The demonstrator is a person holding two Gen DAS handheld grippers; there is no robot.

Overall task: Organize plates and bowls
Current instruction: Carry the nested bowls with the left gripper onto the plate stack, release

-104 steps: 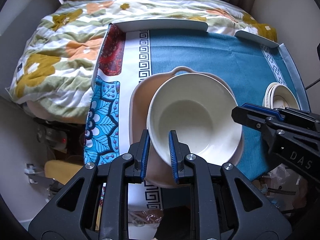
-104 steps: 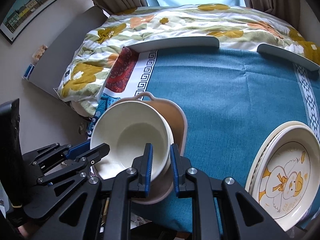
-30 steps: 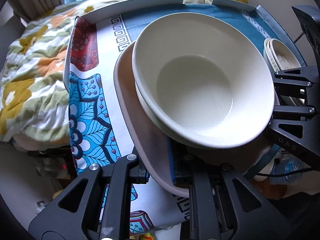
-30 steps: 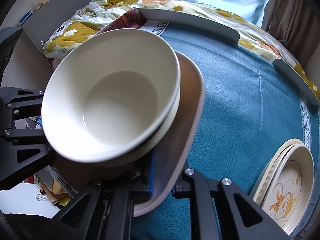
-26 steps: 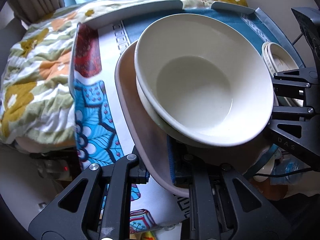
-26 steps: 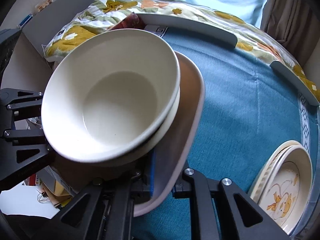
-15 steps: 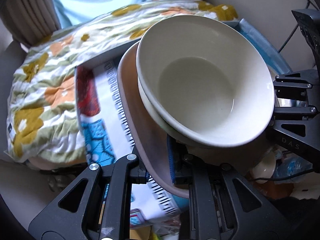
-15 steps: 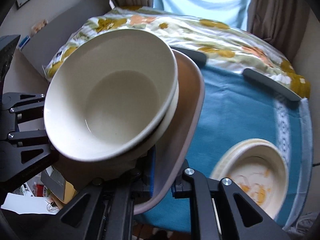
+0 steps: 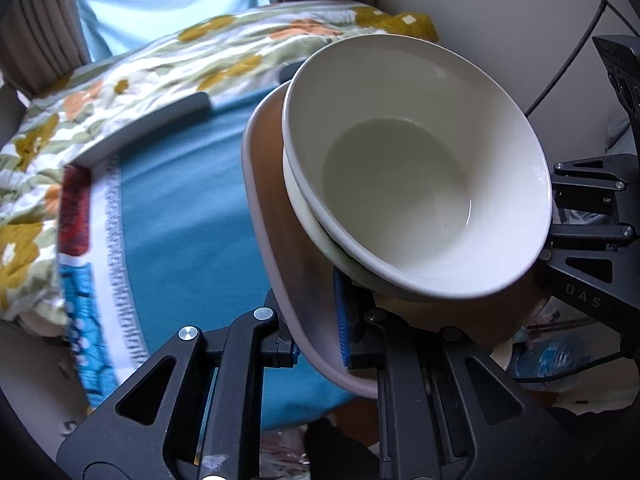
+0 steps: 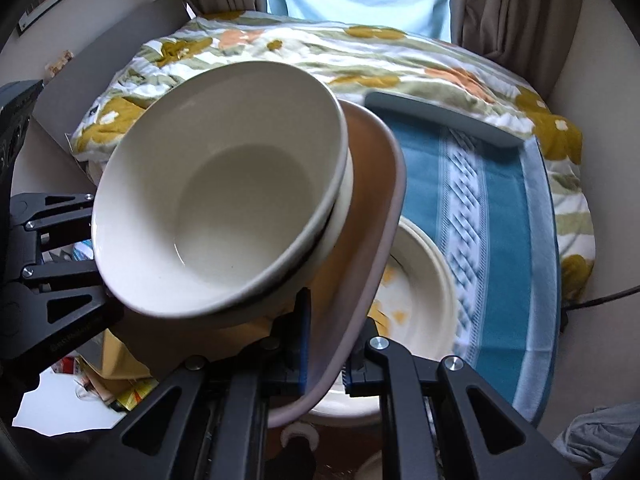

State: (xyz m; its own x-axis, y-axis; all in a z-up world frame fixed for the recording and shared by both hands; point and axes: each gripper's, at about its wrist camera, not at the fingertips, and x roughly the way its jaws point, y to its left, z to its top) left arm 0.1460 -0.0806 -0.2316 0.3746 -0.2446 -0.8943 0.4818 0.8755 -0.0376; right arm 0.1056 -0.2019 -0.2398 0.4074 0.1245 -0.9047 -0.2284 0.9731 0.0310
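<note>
Teal tablecloth (image 9: 192, 208) beside floral quilt (image 9: 120, 80), curtains (image 10: 512, 12).

So colour-wise: the two nested bowls (image 9: 416, 184) are plain cream, no pattern at all, and they sit on a dusty pinkish-beige tray (image 9: 276, 248). Both claws, left (image 9: 318, 332) and right (image 10: 326, 350), are black with blue ribbed pads. Under the tray, the surface's cloth (image 9: 180, 200) is teal with white key-pattern bands, plus a red patch and bright blue leafy print at its edge. The plate (image 10: 424, 280) under the tray is cream with yellow-orange marks. Beyond the cloth, the bedspread (image 10: 400, 60) is white with mustard, orange and sage flowers.
</note>
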